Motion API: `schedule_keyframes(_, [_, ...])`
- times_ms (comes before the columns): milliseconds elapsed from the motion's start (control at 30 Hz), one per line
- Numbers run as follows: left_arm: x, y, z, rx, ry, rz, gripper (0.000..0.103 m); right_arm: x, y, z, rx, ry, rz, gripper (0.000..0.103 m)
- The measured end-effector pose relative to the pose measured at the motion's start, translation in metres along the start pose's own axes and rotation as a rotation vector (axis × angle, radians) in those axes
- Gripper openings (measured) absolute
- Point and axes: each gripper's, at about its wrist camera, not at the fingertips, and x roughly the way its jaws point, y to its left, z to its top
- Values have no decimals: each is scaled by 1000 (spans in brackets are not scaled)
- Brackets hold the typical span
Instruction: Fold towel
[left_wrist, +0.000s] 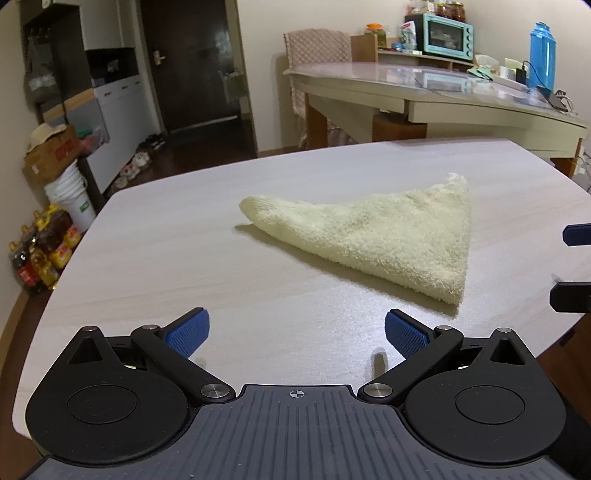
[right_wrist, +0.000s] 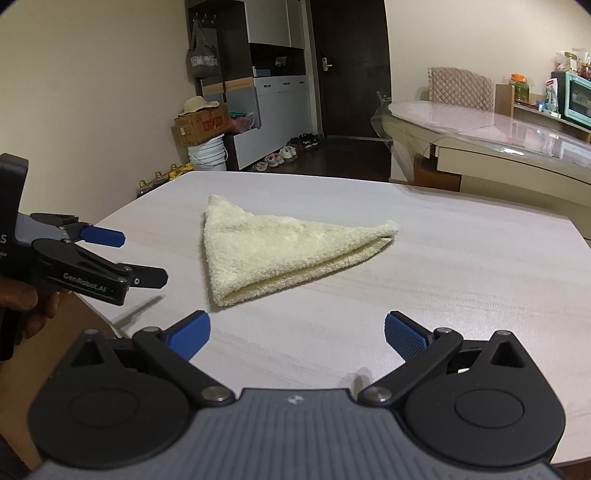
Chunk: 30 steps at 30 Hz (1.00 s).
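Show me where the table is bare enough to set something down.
The table is bare right of the folded towel, and between it and both open grippers, left gripper and right gripper. Only the towel occupies the middle.

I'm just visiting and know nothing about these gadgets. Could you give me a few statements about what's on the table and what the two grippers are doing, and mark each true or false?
1. The towel lies folded into a triangle on the table. True.
2. The left gripper is clamped on a towel corner. False: its jaws stand open, apart from the towel.
3. The right gripper is open and holds nothing. True.
4. The towel is dark blue. False: it is pale cream; only the gripper pads are blue.
5. A second towel lies beside it. False: only one is on the table.
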Motion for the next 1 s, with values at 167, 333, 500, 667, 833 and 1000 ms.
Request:
schedule_keyframes(167, [1, 0, 0, 4, 1, 1, 103, 1, 0, 1, 4, -3, 2, 102])
schedule_keyframes(333, [-2, 5, 2, -5, -26, 3, 103, 2, -3, 7, 14, -7, 15, 102])
schedule_keyframes(500, [-2, 16, 12, 9, -61, 13, 103, 5, -14, 27, 30, -25, 42, 102])
schedule_keyframes(667, [-1, 25, 17, -6, -73, 21, 103, 28, -45, 56, 77, -25, 86, 90])
schedule_keyframes(833, [6, 29, 16, -13, -63, 26, 103, 70, -79, 74, 161, 36, 109, 56])
schedule_keyframes(1000, [14, 35, 20, -17, -49, 28, 103, 99, -100, 75, 249, 67, 91, 54])
